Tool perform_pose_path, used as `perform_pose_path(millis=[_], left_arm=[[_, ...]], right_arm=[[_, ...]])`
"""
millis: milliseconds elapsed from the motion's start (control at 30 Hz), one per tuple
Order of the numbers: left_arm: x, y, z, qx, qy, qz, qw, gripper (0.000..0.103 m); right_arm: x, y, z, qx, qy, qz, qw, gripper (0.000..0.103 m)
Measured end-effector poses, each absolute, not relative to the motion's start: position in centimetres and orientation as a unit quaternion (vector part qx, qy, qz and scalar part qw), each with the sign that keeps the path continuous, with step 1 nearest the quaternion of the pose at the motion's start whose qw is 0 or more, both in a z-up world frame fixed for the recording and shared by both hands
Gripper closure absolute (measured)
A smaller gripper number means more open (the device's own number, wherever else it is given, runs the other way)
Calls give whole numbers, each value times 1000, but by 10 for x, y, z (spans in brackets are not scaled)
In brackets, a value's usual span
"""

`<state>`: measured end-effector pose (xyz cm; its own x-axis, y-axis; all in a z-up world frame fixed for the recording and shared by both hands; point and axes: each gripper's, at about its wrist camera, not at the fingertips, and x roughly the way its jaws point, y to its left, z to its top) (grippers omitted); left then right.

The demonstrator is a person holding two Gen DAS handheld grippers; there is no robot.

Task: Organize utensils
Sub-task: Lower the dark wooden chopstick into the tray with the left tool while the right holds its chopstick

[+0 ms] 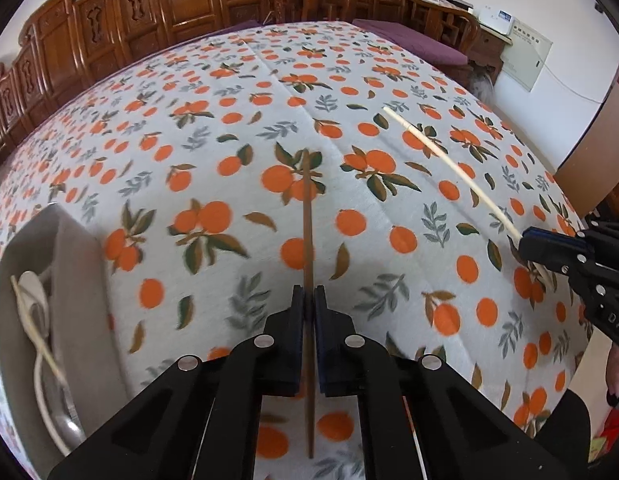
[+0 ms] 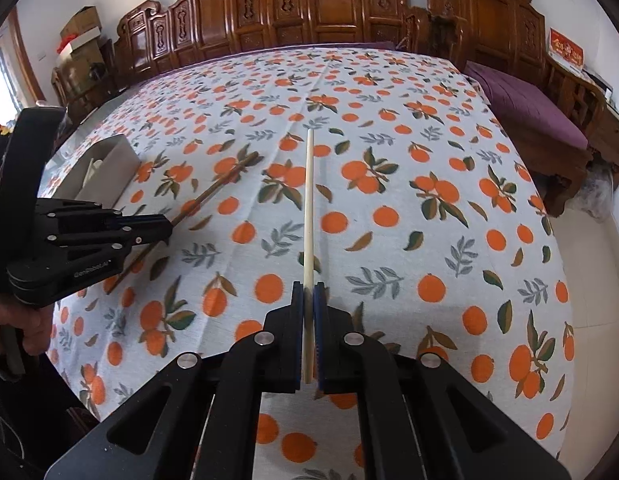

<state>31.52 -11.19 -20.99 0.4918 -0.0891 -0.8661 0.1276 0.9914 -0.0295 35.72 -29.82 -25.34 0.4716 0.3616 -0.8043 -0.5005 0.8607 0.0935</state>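
Observation:
A dark brown chopstick runs straight away from me over the orange-print tablecloth, and my left gripper is shut on its near part. The same chopstick and left gripper show at the left of the right wrist view. My right gripper is shut on a pale chopstick that points away toward the table's middle. In the left wrist view this pale chopstick slants up-left from the right gripper. Whether either chopstick touches the cloth I cannot tell.
A grey open box stands at the table's left edge, holding a white spoon and a pale stick; the box also shows in the right wrist view. Carved wooden seats line the far side, with a purple cushion at the right.

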Motion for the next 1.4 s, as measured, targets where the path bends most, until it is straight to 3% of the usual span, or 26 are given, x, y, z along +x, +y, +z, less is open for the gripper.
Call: perform_pose_path(millis=[700,1400], left_arm=[[254,-48,-138,5,443,-42,895,99],[238,40,-148,-9,451,26,892,99]], right_arm=[[329,-252,-215,-102,412,283,860,97],[311,-229,-213,-121,405,308,852,97]])
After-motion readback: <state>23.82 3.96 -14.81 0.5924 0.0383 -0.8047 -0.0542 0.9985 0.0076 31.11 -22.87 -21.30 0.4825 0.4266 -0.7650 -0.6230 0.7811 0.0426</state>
